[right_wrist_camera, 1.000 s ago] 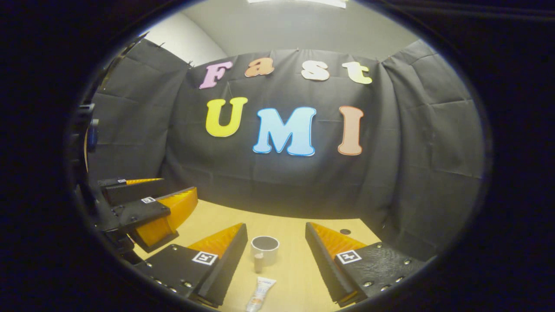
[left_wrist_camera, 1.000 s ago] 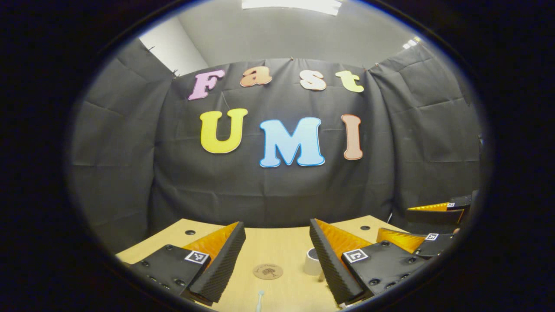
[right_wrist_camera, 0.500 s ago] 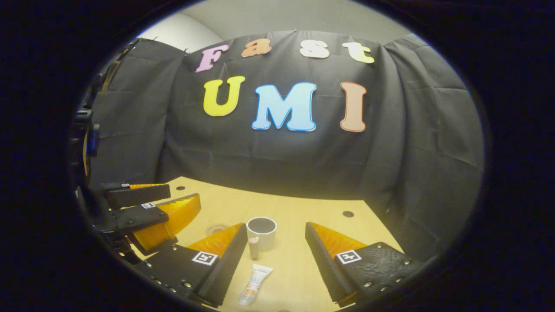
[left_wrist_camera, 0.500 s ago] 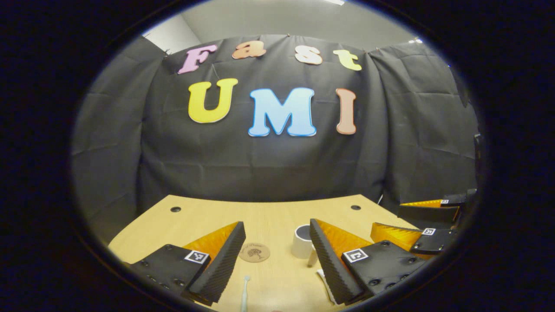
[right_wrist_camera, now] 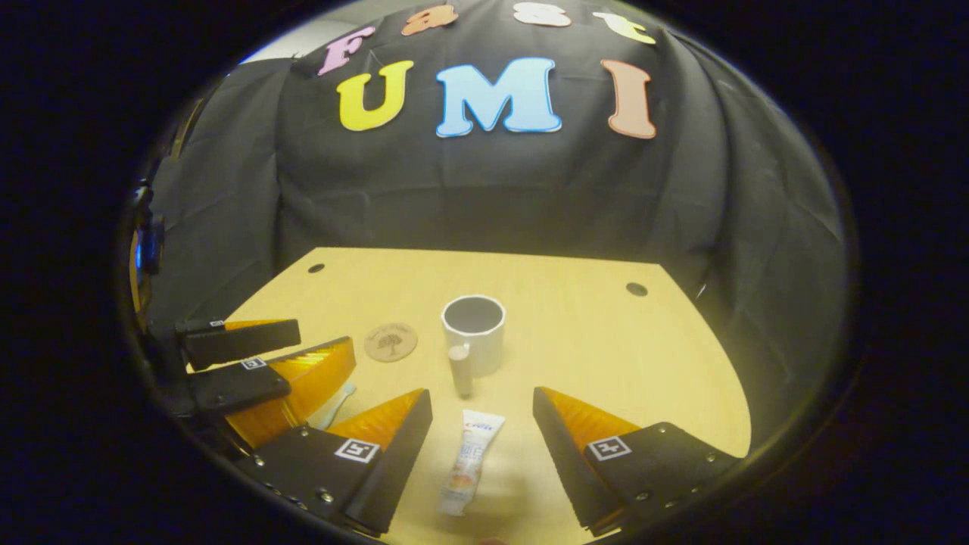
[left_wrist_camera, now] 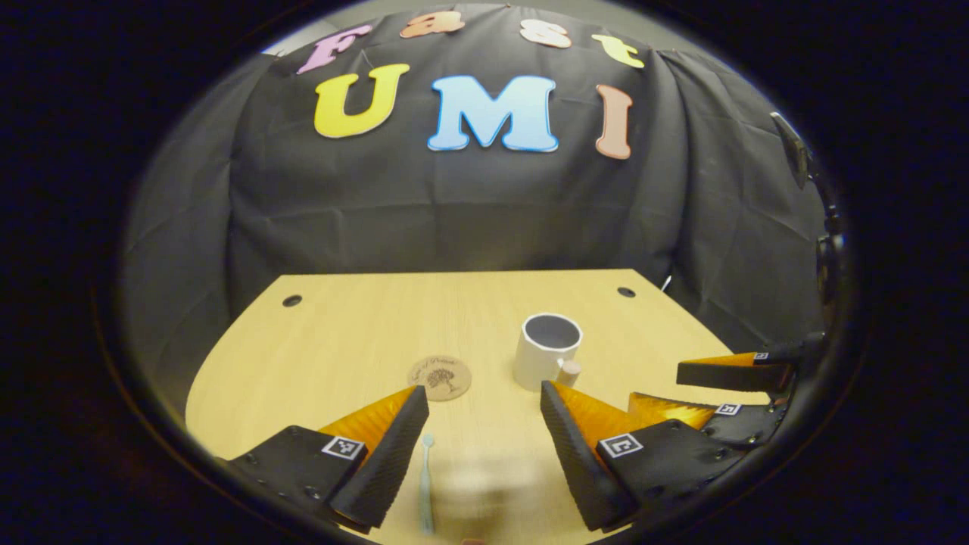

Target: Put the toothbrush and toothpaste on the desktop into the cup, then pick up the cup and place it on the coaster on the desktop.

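Desktop (left_wrist_camera: pixel 341 341) of pale wood carries everything, with the white cup (left_wrist_camera: pixel 546 350) upright as landmark. Left gripper (left_wrist_camera: pixel 484 424) hovers spread wide, empty, nearer the camera than the cup; right gripper (right_wrist_camera: pixel 482 428) likewise gapes, gripping nothing. Toothpaste (right_wrist_camera: pixel 471 462) lies flat just before the cup. Coaster (left_wrist_camera: pixel 440 377) sits near its left. Toothbrush (left_wrist_camera: pixel 427 481) lies below the coaster.

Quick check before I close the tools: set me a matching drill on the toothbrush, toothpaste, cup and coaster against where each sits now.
1 toothbrush
2 toothpaste
3 cup
4 coaster

a lying between the right tool's fingers
b standing upright, nothing in it
c lying between the left tool's fingers
d flat on the desk, nothing on it

Pairs: 1-c, 2-a, 3-b, 4-d
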